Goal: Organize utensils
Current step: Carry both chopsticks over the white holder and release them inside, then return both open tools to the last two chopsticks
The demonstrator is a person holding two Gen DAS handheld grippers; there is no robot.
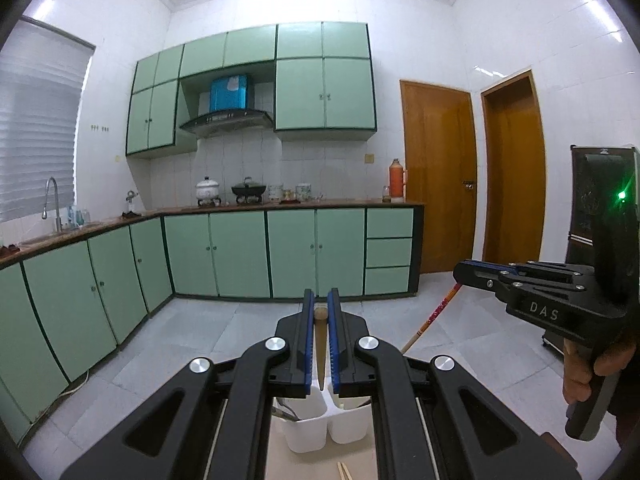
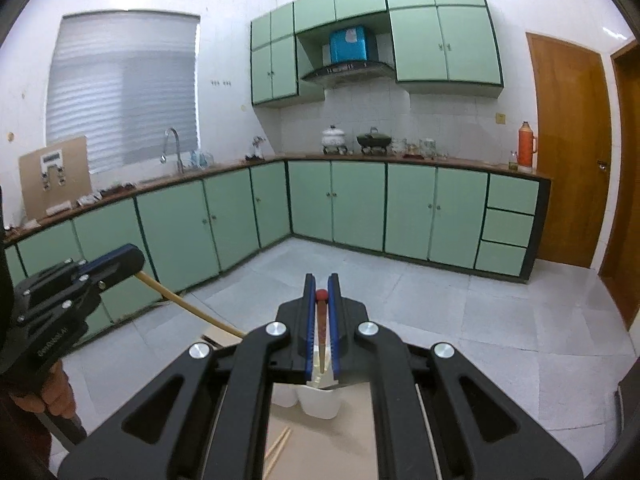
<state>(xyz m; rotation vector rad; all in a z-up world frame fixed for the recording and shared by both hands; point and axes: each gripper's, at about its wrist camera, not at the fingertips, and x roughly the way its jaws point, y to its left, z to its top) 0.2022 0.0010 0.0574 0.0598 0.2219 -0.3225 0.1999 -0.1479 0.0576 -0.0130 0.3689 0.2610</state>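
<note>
My left gripper (image 1: 320, 312) is shut on a plain wooden chopstick (image 1: 320, 344), held above a white divided utensil holder (image 1: 316, 424). My right gripper (image 2: 321, 294) is shut on a red-tipped chopstick (image 2: 321, 320), held above the same white holder (image 2: 318, 400). The right gripper also shows in the left wrist view (image 1: 460, 270) with its red patterned chopstick (image 1: 434, 314) slanting down. The left gripper shows in the right wrist view (image 2: 134, 260) with its wooden chopstick (image 2: 188, 306). Loose chopsticks (image 2: 278, 450) lie on the light table (image 2: 340, 444).
Green kitchen cabinets and a counter (image 2: 400, 156) with pots and a red thermos (image 2: 527, 146) run along the far walls. A sink tap (image 2: 172, 148) is at the left. Wooden doors (image 1: 440, 176) are at the right. A grey tiled floor lies below.
</note>
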